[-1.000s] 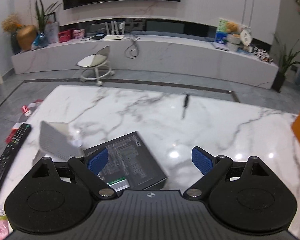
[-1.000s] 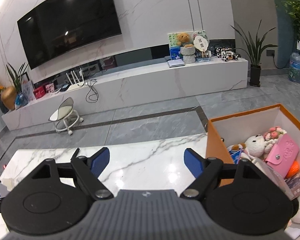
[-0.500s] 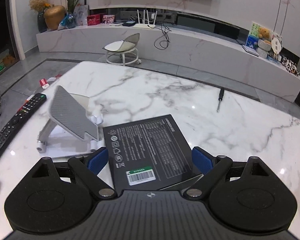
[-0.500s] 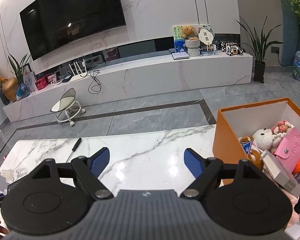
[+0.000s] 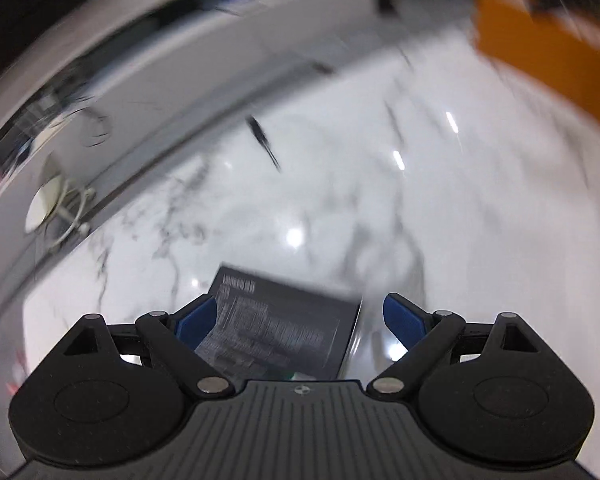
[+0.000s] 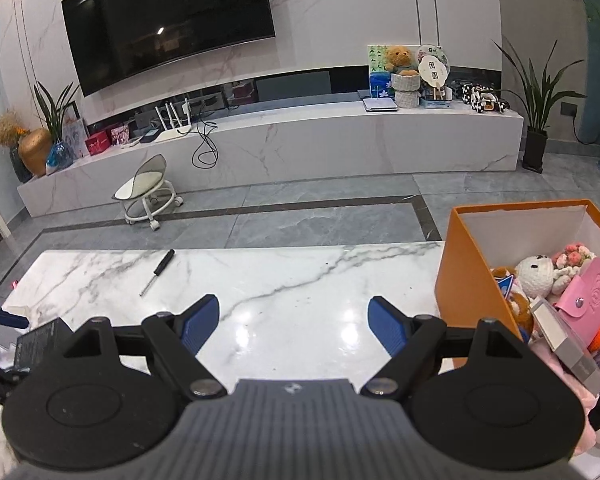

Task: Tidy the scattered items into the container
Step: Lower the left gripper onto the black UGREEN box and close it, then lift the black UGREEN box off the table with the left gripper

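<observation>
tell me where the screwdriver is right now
In the right wrist view, the screwdriver lies alone on the marble table, toward its far left, well left of the orange box.

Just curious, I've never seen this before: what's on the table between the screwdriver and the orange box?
Nothing: in the right wrist view, bare marble table stretches from the screwdriver to the orange box.

This is a home living room. A large curved black television [image 6: 172, 20] hangs on a white marble-veined wall above a long low white marble media bench [image 6: 300, 140] holding a brown teddy bear [image 6: 400, 58], a white router [image 6: 174, 120] and a gold vase [image 6: 34, 150]. Potted green plants [image 6: 536, 96] stand on the grey tiled floor [image 6: 300, 220] beside a white marble table [image 6: 300, 280].
</observation>
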`<action>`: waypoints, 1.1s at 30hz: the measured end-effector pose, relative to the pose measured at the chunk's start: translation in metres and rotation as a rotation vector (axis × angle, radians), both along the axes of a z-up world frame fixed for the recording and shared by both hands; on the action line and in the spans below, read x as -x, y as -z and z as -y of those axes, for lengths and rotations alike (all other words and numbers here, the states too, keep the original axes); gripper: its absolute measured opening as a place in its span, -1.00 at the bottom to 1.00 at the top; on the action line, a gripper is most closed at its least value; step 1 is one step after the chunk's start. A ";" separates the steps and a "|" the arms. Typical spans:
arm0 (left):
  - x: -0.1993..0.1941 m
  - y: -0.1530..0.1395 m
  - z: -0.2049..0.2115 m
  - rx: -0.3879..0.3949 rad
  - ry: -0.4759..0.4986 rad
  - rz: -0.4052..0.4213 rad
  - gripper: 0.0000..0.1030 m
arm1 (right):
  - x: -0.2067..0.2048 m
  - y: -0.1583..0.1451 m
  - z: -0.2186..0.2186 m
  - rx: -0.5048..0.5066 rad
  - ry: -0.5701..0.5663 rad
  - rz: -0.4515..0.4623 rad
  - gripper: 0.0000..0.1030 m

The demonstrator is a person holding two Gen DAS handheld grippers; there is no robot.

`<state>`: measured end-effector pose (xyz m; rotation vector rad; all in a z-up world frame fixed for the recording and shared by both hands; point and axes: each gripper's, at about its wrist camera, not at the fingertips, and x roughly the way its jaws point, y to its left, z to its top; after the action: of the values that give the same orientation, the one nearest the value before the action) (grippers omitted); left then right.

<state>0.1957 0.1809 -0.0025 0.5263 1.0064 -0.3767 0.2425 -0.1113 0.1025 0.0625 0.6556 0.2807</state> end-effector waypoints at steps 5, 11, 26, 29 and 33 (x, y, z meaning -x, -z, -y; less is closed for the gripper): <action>-0.009 0.008 -0.012 -0.050 0.110 -0.106 1.00 | -0.005 0.004 0.000 0.004 0.002 -0.014 0.62; -0.028 0.018 -0.026 -0.028 0.139 -0.194 1.00 | -0.004 0.009 -0.005 0.012 -0.017 -0.026 0.62; -0.055 0.036 -0.030 0.064 0.007 -0.309 1.00 | -0.008 0.023 -0.011 0.035 -0.047 -0.069 0.62; -0.048 0.037 -0.023 0.065 -0.073 -0.287 1.00 | -0.009 0.026 -0.014 0.041 -0.049 -0.073 0.62; -0.035 0.037 -0.014 0.099 -0.209 -0.245 1.00 | -0.011 0.026 -0.018 0.038 -0.054 -0.074 0.62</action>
<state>0.2305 0.1946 -0.0390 0.2861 1.2599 -0.3068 0.2536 -0.0931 0.0764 0.0191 0.7363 0.3195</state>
